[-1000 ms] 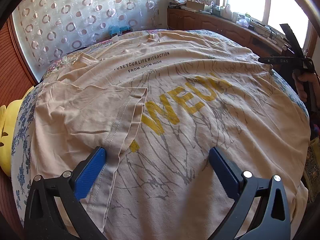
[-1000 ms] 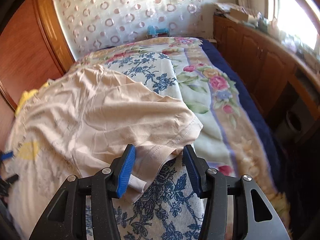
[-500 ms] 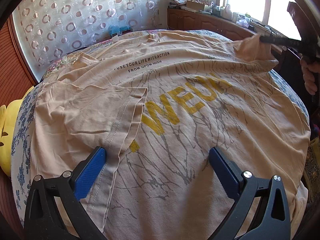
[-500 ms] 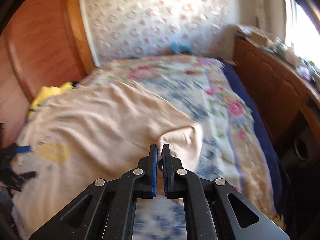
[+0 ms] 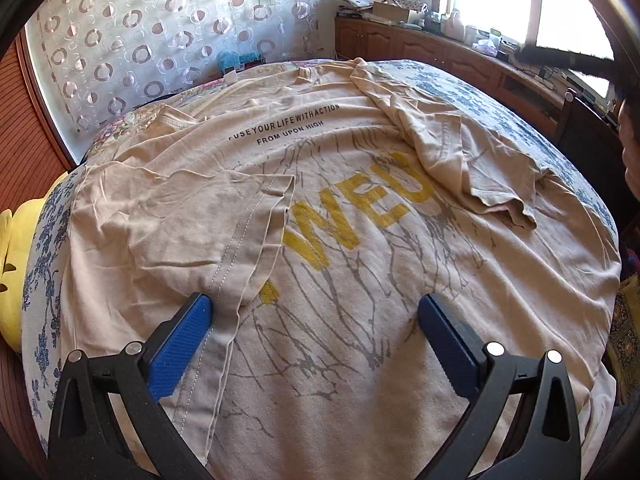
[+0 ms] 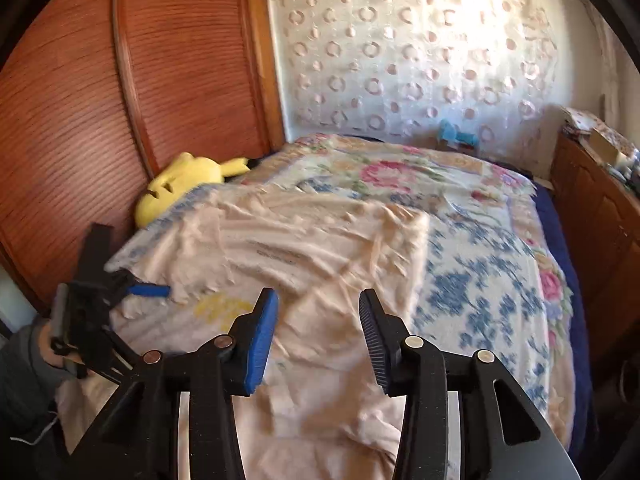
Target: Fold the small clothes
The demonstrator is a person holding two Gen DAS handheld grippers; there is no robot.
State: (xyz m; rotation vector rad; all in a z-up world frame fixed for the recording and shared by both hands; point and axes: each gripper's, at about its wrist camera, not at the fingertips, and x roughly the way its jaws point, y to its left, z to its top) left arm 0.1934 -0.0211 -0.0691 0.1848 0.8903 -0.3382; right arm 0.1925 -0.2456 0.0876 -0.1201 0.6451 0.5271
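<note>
A beige T-shirt point(image 5: 360, 280) with yellow letters and grey line print lies spread on the bed. Its left sleeve point(image 5: 192, 224) is folded inward over the chest. Its right sleeve point(image 5: 472, 168) now lies folded inward too. My left gripper point(image 5: 314, 320) is open and empty, low over the shirt's lower part, its left pad point(image 5: 180, 344) at the left sleeve's hem. My right gripper point(image 6: 318, 336) is open and empty, above the shirt point(image 6: 320, 264), which looks blurred. The left gripper point(image 6: 132, 290) shows at the left of the right wrist view.
The bed has a floral blue and pink cover point(image 6: 480, 248). A yellow plush toy point(image 6: 180, 180) lies by the wooden headboard point(image 6: 80, 120). A wooden cabinet point(image 5: 440, 48) with clutter runs under the window. A patterned curtain point(image 5: 160, 40) hangs behind.
My right gripper carried the right sleeve inward over the shirt, let it go, opened and lifted away. My left gripper stayed still.
</note>
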